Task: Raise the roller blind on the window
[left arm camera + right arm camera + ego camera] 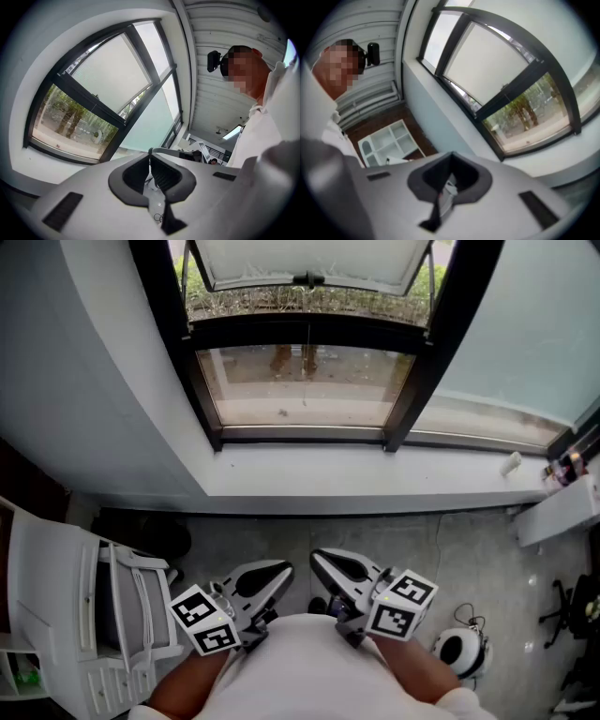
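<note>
White roller blind (305, 259) covers the upper window (302, 332); left tongs (284, 570), right tongs (319, 559) closed.

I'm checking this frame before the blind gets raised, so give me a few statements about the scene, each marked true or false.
1. The left gripper and the right gripper are both shut and empty. True.
2. One gripper touches the roller blind. False: both are held close to the person's body, apart from the window.
3. The roller blind covers the whole window. False: the lower pane is uncovered and shows trees outside.
4. A small white object lies on the window sill. True.
5. The white shelf unit stands on the person's right. False: it is on the person's left.
</note>
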Tool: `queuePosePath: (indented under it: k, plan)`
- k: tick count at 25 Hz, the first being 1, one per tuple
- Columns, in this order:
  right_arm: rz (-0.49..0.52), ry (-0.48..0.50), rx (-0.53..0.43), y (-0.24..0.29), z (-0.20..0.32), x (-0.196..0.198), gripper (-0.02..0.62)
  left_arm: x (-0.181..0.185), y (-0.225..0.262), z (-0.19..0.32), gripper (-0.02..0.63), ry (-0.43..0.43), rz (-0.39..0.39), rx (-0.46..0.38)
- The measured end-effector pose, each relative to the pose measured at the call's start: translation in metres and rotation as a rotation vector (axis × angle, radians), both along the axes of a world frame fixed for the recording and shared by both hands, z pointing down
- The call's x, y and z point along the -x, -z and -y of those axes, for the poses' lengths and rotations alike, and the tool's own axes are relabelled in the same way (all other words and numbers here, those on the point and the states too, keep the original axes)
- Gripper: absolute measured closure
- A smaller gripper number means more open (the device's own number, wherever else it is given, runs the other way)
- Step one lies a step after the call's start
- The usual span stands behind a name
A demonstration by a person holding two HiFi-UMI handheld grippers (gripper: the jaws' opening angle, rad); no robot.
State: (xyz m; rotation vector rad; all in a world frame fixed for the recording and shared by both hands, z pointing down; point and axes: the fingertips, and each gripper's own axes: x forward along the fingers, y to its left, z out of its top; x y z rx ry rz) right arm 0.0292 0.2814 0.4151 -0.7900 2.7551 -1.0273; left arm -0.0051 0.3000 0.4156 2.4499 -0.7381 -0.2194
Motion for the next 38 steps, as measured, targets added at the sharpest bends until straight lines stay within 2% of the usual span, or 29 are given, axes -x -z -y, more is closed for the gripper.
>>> queuePosePath:
  k: [13,21,28,38]
  plan:
    - [-0.032,0.042,-0.024,-0.002,0.003,-0.008,0.574,-0.007,-0.005,0.007,0.574,0.045,0.005,0.039]
    - [-0.03,0.052,-0.012,-0.009,0.008,-0.034,0.574,-0.027,-0.01,0.012,0.575,0.081,-0.004,0.061]
    - [-0.04,0.012,0.009,-0.018,0.027,-0.068,0.574,-0.041,-0.014,0.023,0.575,0.141,-0.021,0.067]
    - [-0.037,0.029,-0.011,-0.018,0.052,-0.093,0.572,-0.054,-0.013,0.041,0.575,0.206,-0.025,0.056]
